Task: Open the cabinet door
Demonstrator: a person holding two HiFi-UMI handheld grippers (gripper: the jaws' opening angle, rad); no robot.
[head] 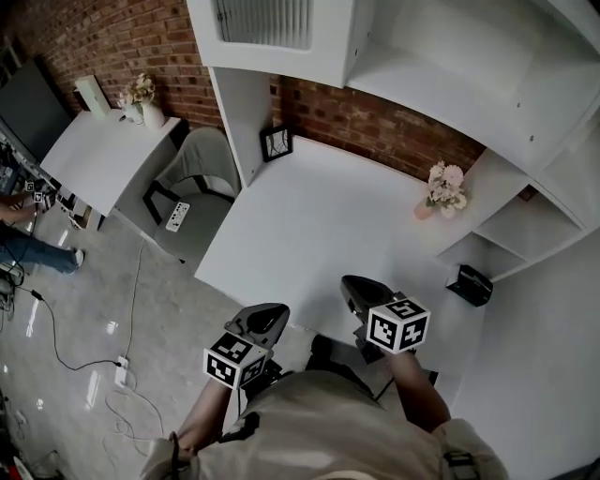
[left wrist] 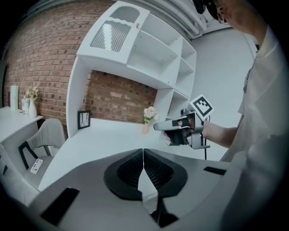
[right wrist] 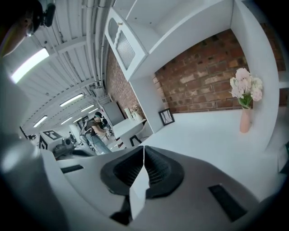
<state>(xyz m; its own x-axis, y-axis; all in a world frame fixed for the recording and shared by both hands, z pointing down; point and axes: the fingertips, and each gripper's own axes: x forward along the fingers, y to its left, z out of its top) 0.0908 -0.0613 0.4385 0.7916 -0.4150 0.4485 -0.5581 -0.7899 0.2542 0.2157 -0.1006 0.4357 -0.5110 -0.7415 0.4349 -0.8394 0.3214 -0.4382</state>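
The cabinet door (head: 262, 23), a white frame with a ribbed insert, is mounted high in the shelf unit (head: 450, 66), above the surface (head: 309, 216) and well apart from both tools. The left hand-held gripper (left wrist: 143, 167) and the right hand-held gripper (right wrist: 143, 169) are clenched on nothing. The door is judged light and rigid, and its insert possibly fragile. Hold should be taken at the frame's free edge.

The flat white desktop (head: 319, 220) carries a small black-framed picture (head: 276, 142) standing at its back left corner and a pink vase of pale flowers (head: 441, 195) at back right.
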